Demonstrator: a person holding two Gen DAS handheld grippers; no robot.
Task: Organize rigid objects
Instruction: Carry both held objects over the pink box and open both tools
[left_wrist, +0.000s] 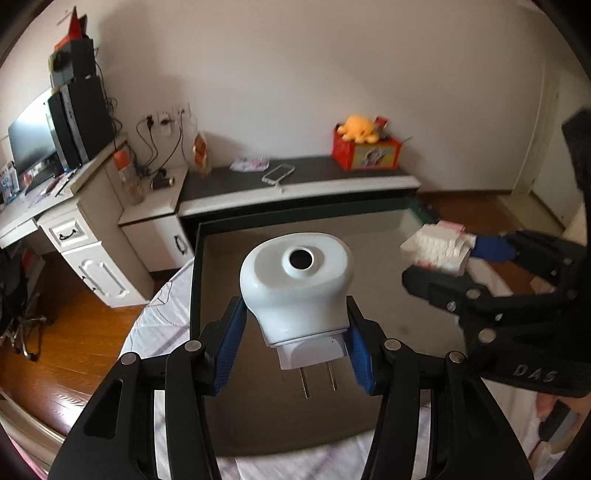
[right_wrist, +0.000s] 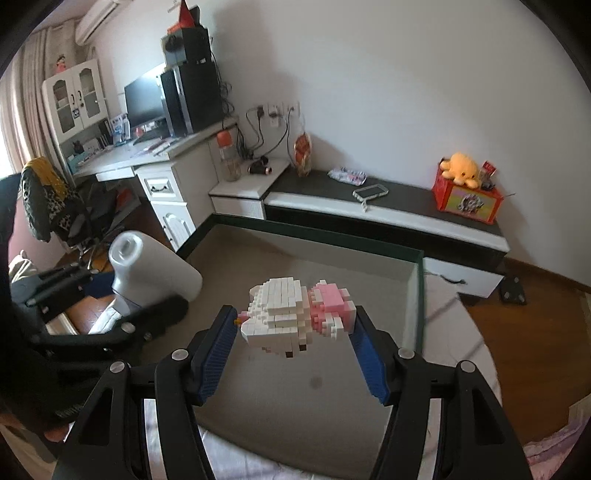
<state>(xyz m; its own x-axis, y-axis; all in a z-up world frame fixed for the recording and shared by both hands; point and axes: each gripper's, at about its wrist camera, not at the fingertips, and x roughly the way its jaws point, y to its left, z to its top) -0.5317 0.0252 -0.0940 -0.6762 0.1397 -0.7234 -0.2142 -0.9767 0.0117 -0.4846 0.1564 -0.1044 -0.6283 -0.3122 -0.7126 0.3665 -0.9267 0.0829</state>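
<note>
My left gripper (left_wrist: 293, 325) is shut on a white plug-in device (left_wrist: 297, 284) with a round hole on top and two metal prongs underneath; it hangs over the dark-rimmed box (left_wrist: 195, 280). My right gripper (right_wrist: 295, 328) is shut on a white and pink brick-built figure (right_wrist: 295, 314), also held above the box floor (right_wrist: 295, 384). In the left wrist view the right gripper (left_wrist: 469, 254) with the brick figure (left_wrist: 436, 247) is at the right. In the right wrist view the left gripper (right_wrist: 110, 295) with the white device (right_wrist: 155, 273) shows at the left.
The box lies on a pale patterned bedsheet (left_wrist: 162, 325). Behind it runs a low black-and-white cabinet (right_wrist: 369, 210) with a phone (right_wrist: 371, 192), a red box with an orange plush (right_wrist: 467, 192) and a bottle (right_wrist: 229, 155). A desk with a monitor (right_wrist: 144, 99) stands at the left.
</note>
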